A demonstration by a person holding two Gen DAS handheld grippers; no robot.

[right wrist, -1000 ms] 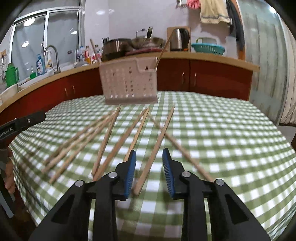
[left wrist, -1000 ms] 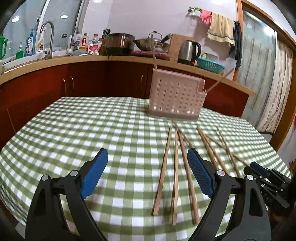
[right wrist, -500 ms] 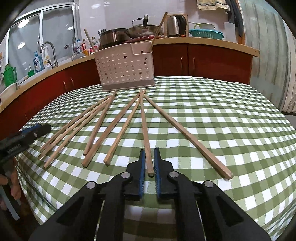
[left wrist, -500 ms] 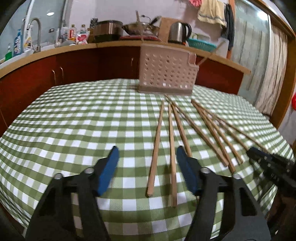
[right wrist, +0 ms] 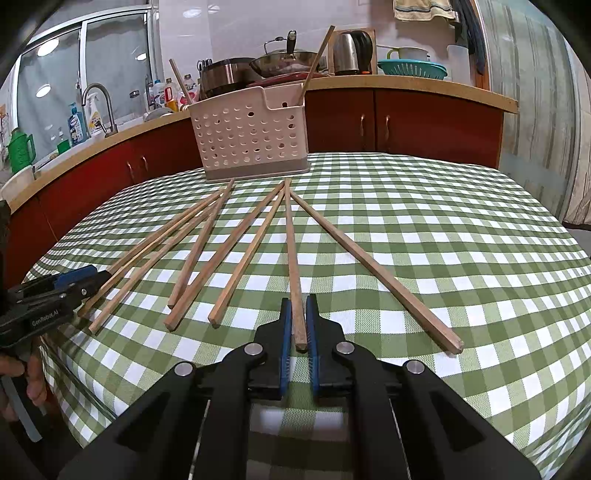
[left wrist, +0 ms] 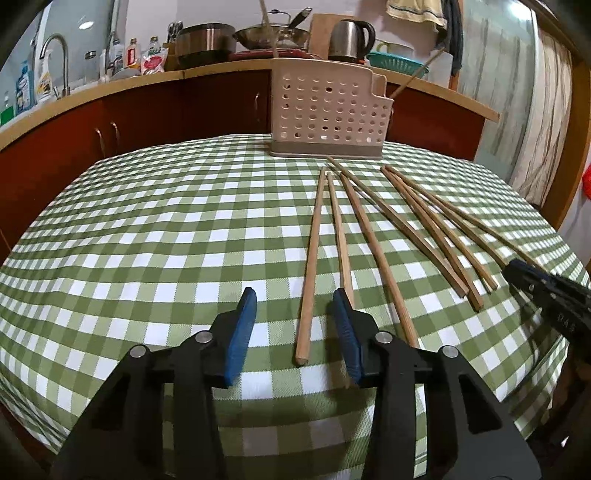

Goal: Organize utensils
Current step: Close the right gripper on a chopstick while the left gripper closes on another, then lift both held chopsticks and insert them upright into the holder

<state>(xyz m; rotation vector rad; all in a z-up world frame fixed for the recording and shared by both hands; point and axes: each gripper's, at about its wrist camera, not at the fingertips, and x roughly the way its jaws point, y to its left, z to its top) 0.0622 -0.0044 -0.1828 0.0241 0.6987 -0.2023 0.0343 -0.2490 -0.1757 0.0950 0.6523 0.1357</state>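
Several wooden chopsticks lie fanned out on the green checked tablecloth [left wrist: 147,229] in front of a white perforated utensil holder [left wrist: 325,110] [right wrist: 251,136], which has two chopsticks standing in it. My left gripper [left wrist: 293,295] is low over the cloth with its jaws closing. The near end of the leftmost chopstick [left wrist: 310,266] lies between the blue pads [left wrist: 242,328], which do not touch it. My right gripper [right wrist: 298,300] is shut on the near end of another chopstick [right wrist: 291,251]. Each gripper also shows at the edge of the other's view.
The table's front edge lies just under both grippers. Behind the table runs a red cabinet counter [left wrist: 184,77] with a sink tap, bottles, pots, a kettle [left wrist: 347,35] and a teal colander. A person's fingers [right wrist: 14,373] hold the left gripper's handle.
My left gripper sank toward the cloth and its jaws narrowed around the leftmost chopstick. My right gripper's jaws shut on a chopstick's near end.
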